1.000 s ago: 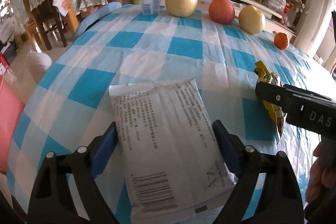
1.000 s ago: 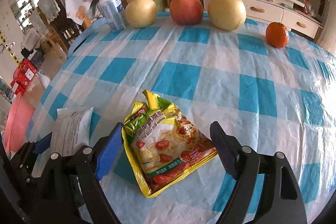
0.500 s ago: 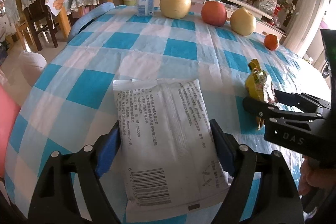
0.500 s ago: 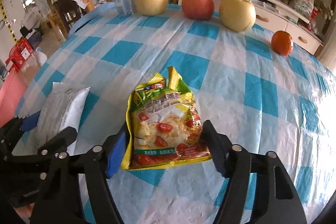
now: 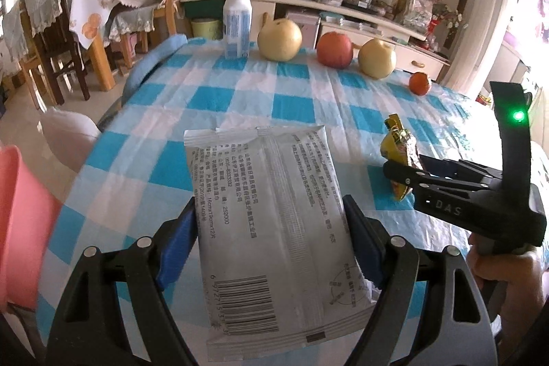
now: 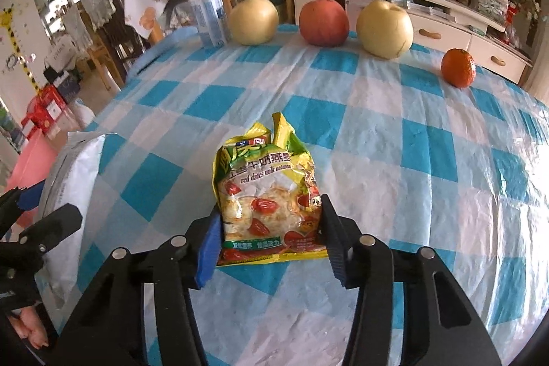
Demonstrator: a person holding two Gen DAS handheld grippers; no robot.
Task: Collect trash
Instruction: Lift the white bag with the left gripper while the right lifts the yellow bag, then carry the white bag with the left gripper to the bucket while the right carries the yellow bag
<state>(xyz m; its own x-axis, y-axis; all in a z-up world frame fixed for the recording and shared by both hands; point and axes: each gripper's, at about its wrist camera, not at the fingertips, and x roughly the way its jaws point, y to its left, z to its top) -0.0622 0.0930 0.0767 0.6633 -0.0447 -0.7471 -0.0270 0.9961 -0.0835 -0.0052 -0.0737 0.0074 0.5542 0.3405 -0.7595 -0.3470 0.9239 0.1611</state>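
Left gripper: clamped across the white packet, wide span, lifted at table's 7 o'clock edge.
Right gripper: jaws closing on the yellow snack bag, pads at its sides.
Tip: squeeze evenly, lift straight (crinkly film slips).
Around: bottle, 4 fruits along 12 o'clock; nothing blocks.

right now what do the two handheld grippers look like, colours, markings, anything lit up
Both are black plastic two-finger tools with silver rivets at the pivots. On the left gripper both finger pads are blue; on the right gripper one pad is blue and the other black and ribbed. The right one's side carries the letters DAS and an upright black post with a lit green light. No cables or sleeves show.
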